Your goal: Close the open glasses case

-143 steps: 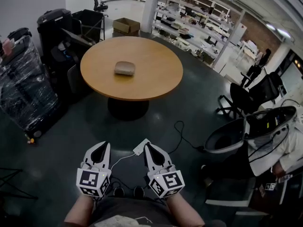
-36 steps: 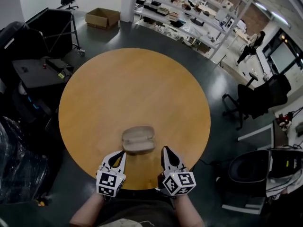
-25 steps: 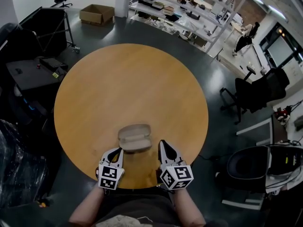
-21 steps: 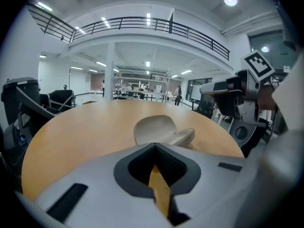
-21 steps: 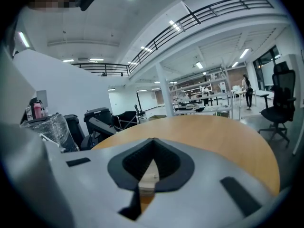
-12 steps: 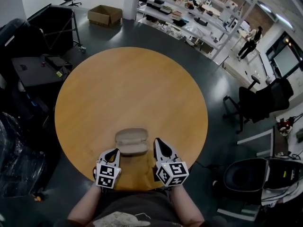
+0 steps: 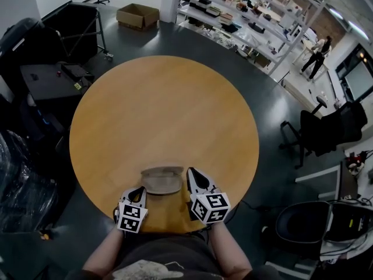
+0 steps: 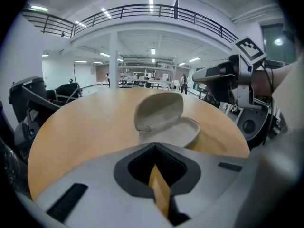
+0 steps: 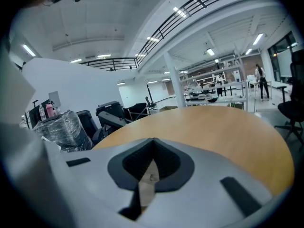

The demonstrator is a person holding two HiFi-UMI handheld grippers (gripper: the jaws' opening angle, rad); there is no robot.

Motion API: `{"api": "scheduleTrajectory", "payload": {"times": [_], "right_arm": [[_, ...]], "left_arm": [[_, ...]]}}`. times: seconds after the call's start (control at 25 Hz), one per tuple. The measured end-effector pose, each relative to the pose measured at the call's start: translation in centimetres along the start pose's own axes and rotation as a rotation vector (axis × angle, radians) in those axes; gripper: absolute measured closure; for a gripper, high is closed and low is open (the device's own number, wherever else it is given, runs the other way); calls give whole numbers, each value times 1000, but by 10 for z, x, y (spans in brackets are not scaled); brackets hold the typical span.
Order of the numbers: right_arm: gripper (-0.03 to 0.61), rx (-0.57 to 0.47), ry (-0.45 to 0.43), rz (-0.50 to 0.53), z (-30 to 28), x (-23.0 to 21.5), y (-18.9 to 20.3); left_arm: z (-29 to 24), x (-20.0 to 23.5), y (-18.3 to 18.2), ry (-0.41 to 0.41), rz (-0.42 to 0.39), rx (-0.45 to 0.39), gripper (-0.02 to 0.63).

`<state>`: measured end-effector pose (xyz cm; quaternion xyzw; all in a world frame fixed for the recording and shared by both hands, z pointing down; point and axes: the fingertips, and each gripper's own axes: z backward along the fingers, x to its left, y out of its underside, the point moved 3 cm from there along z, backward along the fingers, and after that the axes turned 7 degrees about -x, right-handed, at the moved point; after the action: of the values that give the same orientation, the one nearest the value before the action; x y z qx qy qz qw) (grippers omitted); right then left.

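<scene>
Head view, table: we see a round wooden table [image 7: 163, 109] on a dark floor, with a cardboard box [image 7: 137, 15] and long shelves [image 7: 245, 22] well beyond it.
Head view, glasses case: the beige glasses case [image 7: 161, 179] lies on the table close to its near edge, between the 2 grippers.
Head view, left gripper: the left gripper [image 7: 139, 191] sits just to the near left of the case, jaws drawn together to a point. We cannot tell from here whether it touches the case.
Head view, right gripper: the right gripper [image 7: 193, 175] lies just beside the case's right end, jaws likewise pressed together.
Left gripper view, jaws: we see the left gripper [image 8: 154, 148] clenched with nothing in it; only a thin strip of tabletop shows through the slit.
Left gripper view, case: the glasses case [image 8: 164, 122] rests on the table [image 8: 80, 127] just ahead of the jaw tips, open, its lid [image 8: 159, 109] standing up over the shallow base [image 8: 173, 134].
Left gripper view, other gripper: the right gripper [image 8: 213, 75] hangs above and to the right of the case, apart from it, its marker cube [image 8: 248, 49] up top.
Right gripper view, jaws: the right gripper [image 9: 153, 144] is clamped to, with nothing between the jaws.
Right gripper view, surroundings: we see bare tabletop [image 9: 213, 127] ahead and a film-wrapped bundle [image 9: 64, 127] beyond its left edge.
</scene>
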<state>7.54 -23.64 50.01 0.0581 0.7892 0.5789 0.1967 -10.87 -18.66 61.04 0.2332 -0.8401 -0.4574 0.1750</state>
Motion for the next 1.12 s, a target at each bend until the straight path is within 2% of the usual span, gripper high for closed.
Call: {"api": "scheduleTrajectory", "payload": {"times": [0.2,0.36,0.48,0.6,0.72,0.84,1.12], "right_arm": [[591,83,-67,31,-29,-3,5],[591,121,-144,117,-61,4,0],[591,242,-182,171,-83,6,14],[591,355,-210,144,-87,6,33],[591,363,-222,73,-77,7,38],[591,365,-232,67,-68,9,47],[591,337,-218,57,-44,11,66]], "left_arm": [[-2,-2,1,-17,6,-18,607],[-1,-2,1,-41,13,-12,607],[-2,-1,2,-48,18,-15,607],[-3,0,3,-52,31,-19,607],[-2,0,1,-63,37,-18,607],[1,2,2,-85,40,-30,607],[33,8,-27,-159,14,-149,607]]}}
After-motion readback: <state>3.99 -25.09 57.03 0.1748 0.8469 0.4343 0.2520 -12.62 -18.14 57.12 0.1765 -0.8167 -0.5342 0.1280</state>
